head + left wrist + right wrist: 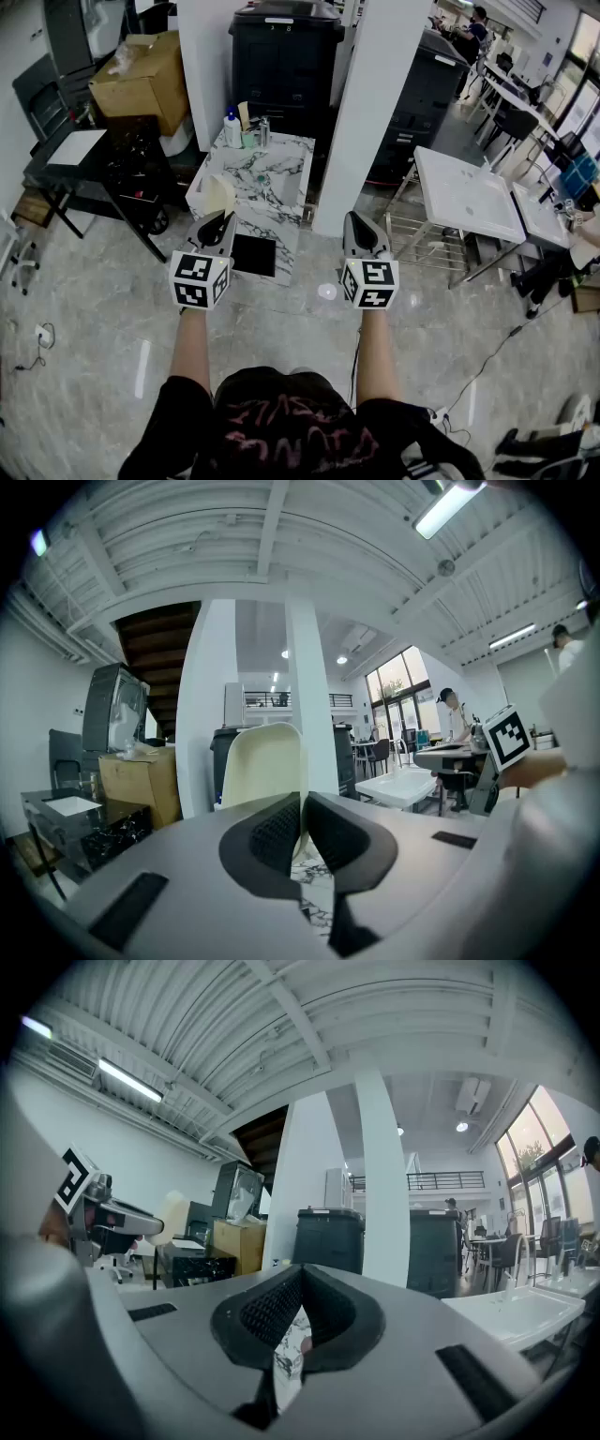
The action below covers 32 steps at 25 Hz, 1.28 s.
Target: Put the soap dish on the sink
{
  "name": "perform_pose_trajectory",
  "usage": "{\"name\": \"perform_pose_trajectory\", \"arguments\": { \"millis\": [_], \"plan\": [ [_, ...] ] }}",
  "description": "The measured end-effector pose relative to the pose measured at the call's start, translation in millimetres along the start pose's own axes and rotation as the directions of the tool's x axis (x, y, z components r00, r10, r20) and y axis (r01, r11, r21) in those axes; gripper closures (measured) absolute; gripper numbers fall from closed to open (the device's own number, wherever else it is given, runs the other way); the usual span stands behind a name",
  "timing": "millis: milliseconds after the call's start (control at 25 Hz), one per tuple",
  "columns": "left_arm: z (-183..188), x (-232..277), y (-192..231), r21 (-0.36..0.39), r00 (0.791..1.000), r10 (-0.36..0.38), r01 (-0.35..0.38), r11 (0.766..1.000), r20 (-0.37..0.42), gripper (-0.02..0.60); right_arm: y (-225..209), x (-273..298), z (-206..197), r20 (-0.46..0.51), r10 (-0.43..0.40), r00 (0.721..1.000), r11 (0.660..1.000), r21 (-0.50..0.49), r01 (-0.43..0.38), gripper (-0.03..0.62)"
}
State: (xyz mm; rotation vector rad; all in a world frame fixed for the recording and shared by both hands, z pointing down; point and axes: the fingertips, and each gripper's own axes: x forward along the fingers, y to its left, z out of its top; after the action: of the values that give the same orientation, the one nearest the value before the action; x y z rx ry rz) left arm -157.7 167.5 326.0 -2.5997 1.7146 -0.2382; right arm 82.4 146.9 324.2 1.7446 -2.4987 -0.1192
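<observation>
The soap dish (219, 196) is a cream oval shell. My left gripper (223, 223) is shut on its lower edge and holds it up in the air over the near end of a marble table (281, 187). In the left gripper view the soap dish (264, 761) rises upright from between the closed jaws of the left gripper (302, 803). The white sink (466, 197) stands on a metal frame to the right, beyond a white pillar (367, 103). My right gripper (357, 223) is shut with nothing in it; in its own view the right gripper (301, 1281) points toward the pillar.
Bottles (234, 129) stand at the marble table's far end. A black bin (284, 56) is behind it, a cardboard box (145, 75) and a dark cart (131, 169) stand to the left. A person (553, 272) sits at the right edge beside the sink.
</observation>
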Motion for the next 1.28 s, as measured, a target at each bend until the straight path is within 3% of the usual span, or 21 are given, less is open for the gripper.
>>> {"name": "perform_pose_trajectory", "arguments": {
  "millis": [1280],
  "plan": [
    [-32, 27, 19, -0.015, 0.999, -0.022, 0.021, 1.0, -0.047, 0.548, 15, 35, -15, -0.024, 0.026, 0.999, 1.0, -0.009, -0.026, 0.588]
  ]
}}
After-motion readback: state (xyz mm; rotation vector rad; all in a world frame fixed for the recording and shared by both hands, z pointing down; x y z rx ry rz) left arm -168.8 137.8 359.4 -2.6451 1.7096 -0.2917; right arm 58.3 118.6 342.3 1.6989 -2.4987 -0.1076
